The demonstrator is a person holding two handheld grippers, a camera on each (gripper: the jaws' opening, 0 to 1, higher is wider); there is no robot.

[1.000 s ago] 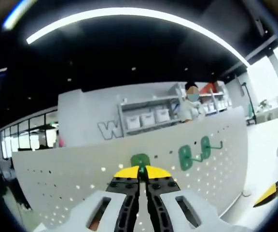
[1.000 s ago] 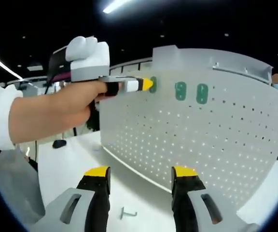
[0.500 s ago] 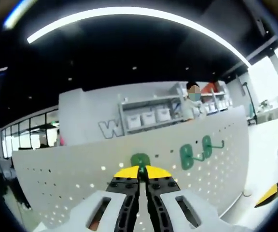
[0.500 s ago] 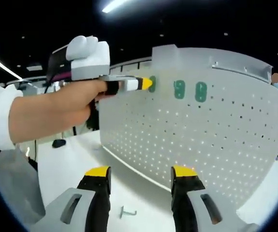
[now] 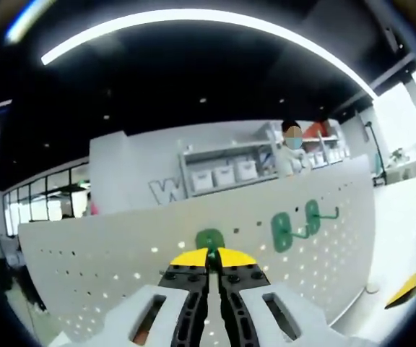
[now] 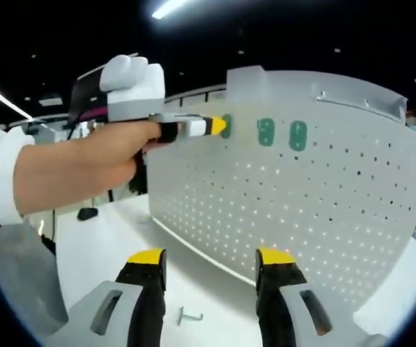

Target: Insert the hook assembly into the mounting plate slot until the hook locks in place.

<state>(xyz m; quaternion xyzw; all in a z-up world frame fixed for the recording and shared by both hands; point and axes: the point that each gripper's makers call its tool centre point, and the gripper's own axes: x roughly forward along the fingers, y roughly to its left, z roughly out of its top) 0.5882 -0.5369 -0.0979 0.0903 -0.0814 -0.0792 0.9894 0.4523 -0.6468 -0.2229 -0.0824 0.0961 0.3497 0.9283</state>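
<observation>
A white perforated mounting plate (image 6: 309, 217) stands upright on the table and also spans the left gripper view (image 5: 85, 260). My left gripper (image 5: 209, 254) is shut on a green hook assembly (image 5: 209, 239), whose base lies against the plate's upper row. From the right gripper view, a hand holds the left gripper (image 6: 217, 126) level with that green hook assembly (image 6: 227, 124) at the plate's top left. Two more green hooks (image 6: 266, 132) (image 6: 298, 135) hang beside it, and they appear again as green hooks (image 5: 282, 231) (image 5: 311, 217). My right gripper (image 6: 210, 259) is open, low over the table, holding nothing.
A small loose metal hook (image 6: 188, 316) lies on the white table (image 6: 100, 238) between my right jaws. A bare forearm (image 6: 71, 173) reaches in from the left. Behind the plate are shelves with white bins (image 5: 222, 176) and a person (image 5: 292, 152).
Both views have drifted very slightly; the left gripper stays pressed at the same hook on the plate and the right gripper stays open.
</observation>
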